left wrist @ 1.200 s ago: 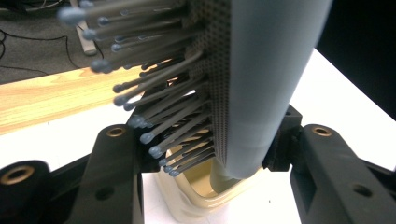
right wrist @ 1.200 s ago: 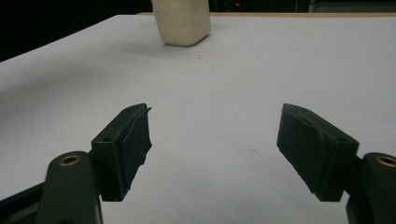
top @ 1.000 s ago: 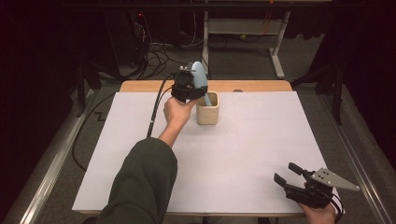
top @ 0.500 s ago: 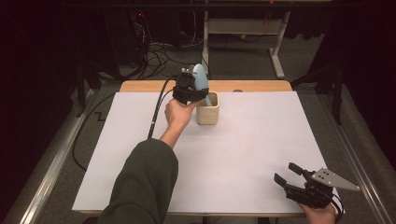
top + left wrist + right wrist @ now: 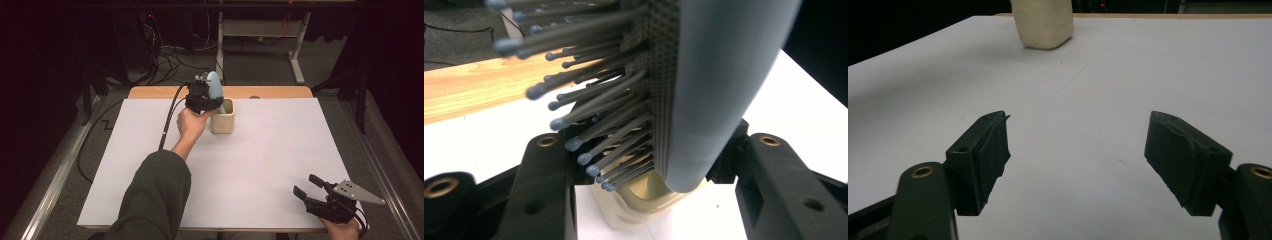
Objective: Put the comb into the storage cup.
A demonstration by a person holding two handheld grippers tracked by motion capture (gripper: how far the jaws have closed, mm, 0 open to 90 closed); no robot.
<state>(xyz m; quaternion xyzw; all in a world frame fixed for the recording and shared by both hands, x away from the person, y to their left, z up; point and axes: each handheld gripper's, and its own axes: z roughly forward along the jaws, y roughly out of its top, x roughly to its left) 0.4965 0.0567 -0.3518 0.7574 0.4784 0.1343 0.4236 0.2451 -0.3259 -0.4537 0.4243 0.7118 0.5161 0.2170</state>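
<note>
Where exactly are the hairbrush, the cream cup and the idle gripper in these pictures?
hairbrush (image 5: pixel 719 85): left gripper view, on its smooth grey-blue back.
cup (image 5: pixel 222 122): high view, on its cream side wall.
right gripper (image 5: pixel 1078 160): right gripper view, midway between its open jaws.

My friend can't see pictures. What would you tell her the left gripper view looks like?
A light blue hairbrush is clamped between the left gripper's two black jaws, its bristles sticking out to the left. Its lower end dips into a cream cup standing on the white table.
</note>
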